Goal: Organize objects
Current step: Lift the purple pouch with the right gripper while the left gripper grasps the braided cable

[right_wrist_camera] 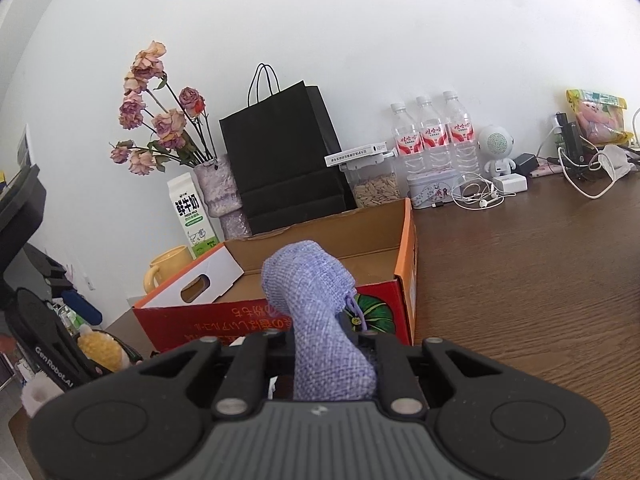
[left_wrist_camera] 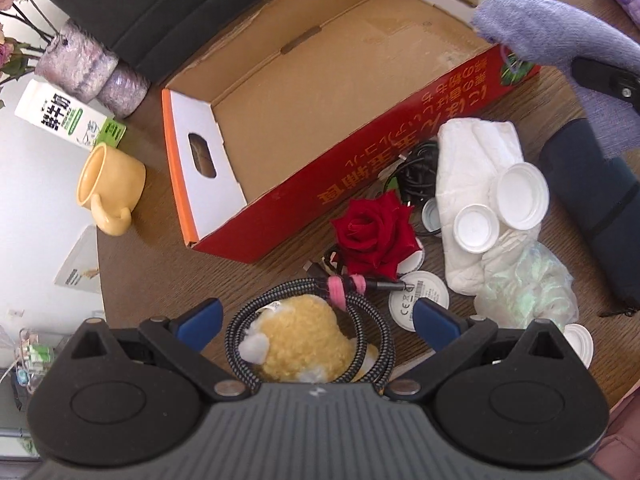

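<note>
The right gripper [right_wrist_camera: 334, 354] is clamped on one lilac woven pouch [right_wrist_camera: 316, 312], whose long axis runs away from the camera toward 12 o'clock, its rounded end leaning a little toward 11 over the near wall of the single cardboard box [right_wrist_camera: 404, 264]. In the left wrist view the same pouch [left_wrist_camera: 552, 36] hangs at 1 o'clock above the box's right end.

The left gripper [left_wrist_camera: 316, 320] stands wide open, with its two blue fingers [left_wrist_camera: 200, 318] on either side of one yellow plush toy [left_wrist_camera: 300, 336]; the pads do not press on it. One braided cable [left_wrist_camera: 236, 320] coils around the toy, bound by a pink tie [left_wrist_camera: 340, 286].

Toward 12 o'clock from that gripper lies one red rose [left_wrist_camera: 374, 234], and beyond it the box [left_wrist_camera: 288, 92], open-topped, with its long axis running from 8 to 2 o'clock and nothing visible inside it. Right of the rose, toward 2 o'clock, two white lids [left_wrist_camera: 520, 196] rest on a folded white cloth [left_wrist_camera: 472, 152], with a pale green bundle [left_wrist_camera: 528, 284] just beside it. One dark case [left_wrist_camera: 592, 208] lies at 3 o'clock.

At 10 o'clock one yellow mug [left_wrist_camera: 108, 184] lies on its side on the wooden surface [left_wrist_camera: 152, 264], near one milk carton [left_wrist_camera: 60, 114]. In the right wrist view three water bottles [right_wrist_camera: 430, 132] stand against the wall beside one black paper bag [right_wrist_camera: 280, 152].
</note>
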